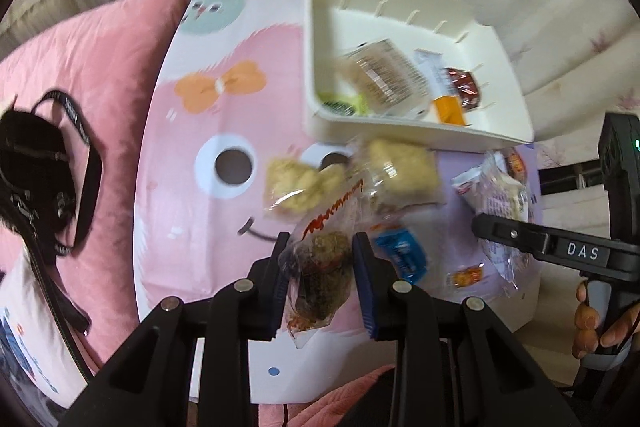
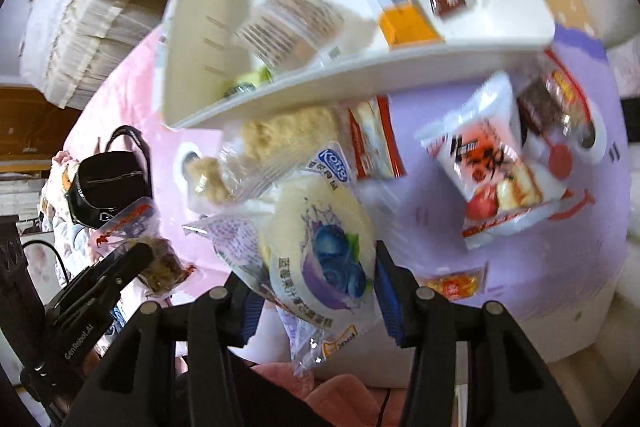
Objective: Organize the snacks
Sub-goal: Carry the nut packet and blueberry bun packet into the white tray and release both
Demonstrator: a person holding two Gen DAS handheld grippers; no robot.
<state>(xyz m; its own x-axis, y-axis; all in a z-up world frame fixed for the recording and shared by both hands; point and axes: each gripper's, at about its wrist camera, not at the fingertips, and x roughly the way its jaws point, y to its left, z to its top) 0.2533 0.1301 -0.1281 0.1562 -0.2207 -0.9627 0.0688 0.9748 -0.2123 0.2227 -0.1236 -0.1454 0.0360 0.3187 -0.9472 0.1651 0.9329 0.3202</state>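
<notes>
A clear packet of dark dried snack [image 1: 320, 267] hangs pinched between the blue-padded fingers of the left gripper [image 1: 322, 281], lifted off the cartoon-printed table [image 1: 192, 211] on the near side of the cream storage bin [image 1: 404, 129]. To its right, the right gripper [image 2: 316, 287] clamps a blueberry bread bag [image 2: 320, 251], its fingers pressed against the wrapper's two sides, the bag's tail drooping below them. From the left wrist view that gripper reaches in level from the right edge, bare fingers [image 1: 588, 319] wrapped round its grip.

Inside the bin lie a clear-wrapped pastry with a barcode label [image 1: 386, 75], an orange-and-white bar [image 1: 442, 91], a dark red packet [image 1: 464, 85] and a green item [image 1: 340, 105], all crowded toward its near wall. Just in front of the bin, on the table, sit two pale crumbly cakes in clear wrap [image 1: 396, 167], a small blue packet [image 1: 402, 251] and a tiny orange sweet [image 1: 466, 275]. Farther right of the bin's front edge rests a white strawberry-cake packet [image 2: 492, 171]. Well left of the bin, a black bag with straps [image 1: 36, 167] lies on a pink cushion [image 1: 100, 67]. Both views are smeared with blur.
</notes>
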